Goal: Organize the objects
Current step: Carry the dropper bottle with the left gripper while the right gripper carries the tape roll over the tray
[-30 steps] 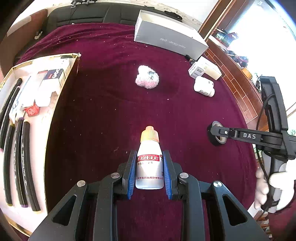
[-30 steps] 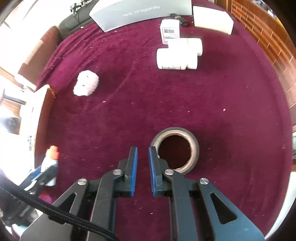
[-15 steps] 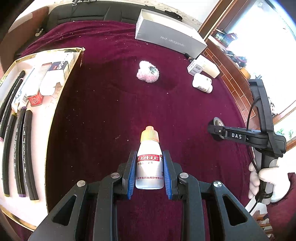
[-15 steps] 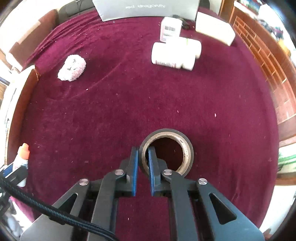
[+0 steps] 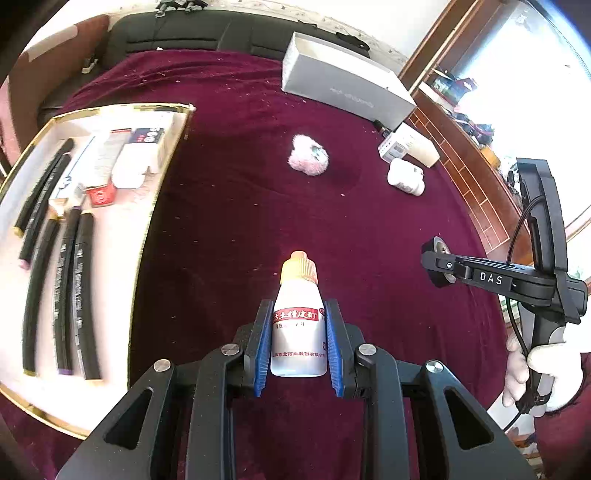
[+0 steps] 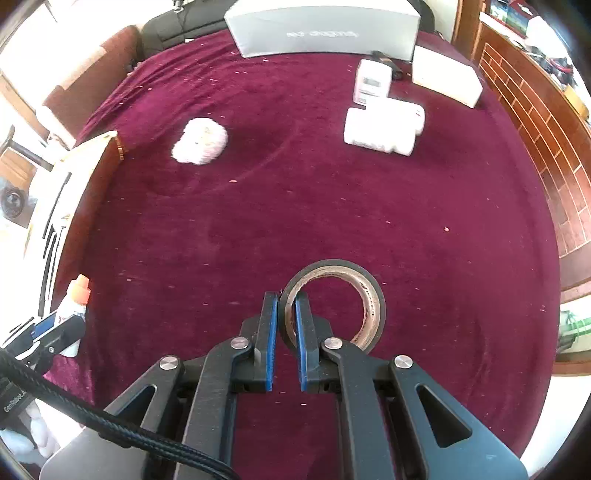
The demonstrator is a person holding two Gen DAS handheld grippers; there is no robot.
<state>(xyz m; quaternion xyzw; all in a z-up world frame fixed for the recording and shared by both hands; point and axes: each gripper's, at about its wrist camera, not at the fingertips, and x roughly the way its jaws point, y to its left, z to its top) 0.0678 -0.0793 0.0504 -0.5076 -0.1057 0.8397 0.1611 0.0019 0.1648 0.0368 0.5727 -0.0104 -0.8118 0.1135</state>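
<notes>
My left gripper [image 5: 298, 314] is shut on a white bottle [image 5: 299, 332] with an orange cap and red label, held above the maroon cloth. It also shows in the right wrist view [image 6: 74, 310]. My right gripper [image 6: 285, 306] is shut on the left wall of a black tape roll [image 6: 365, 295], one finger inside the ring, one outside. The roll also shows in the left wrist view [image 5: 439, 266], held by the right gripper [image 5: 436, 258]. A white tray [image 5: 22, 177] with gold rim lies at the left.
The tray holds several black tubes [image 5: 77, 295] and small cartons [image 5: 140, 155]. A pink fluffy thing [image 5: 308, 159], white bottles [image 6: 382, 129], small boxes [image 6: 445, 75] and a grey shoebox [image 6: 321, 27] lie farther back on the cloth.
My right gripper moved forward over the tape roll's wall, closed on it and lifted it. My left gripper moved with the bottle; the tray now looks nearer at the left.
</notes>
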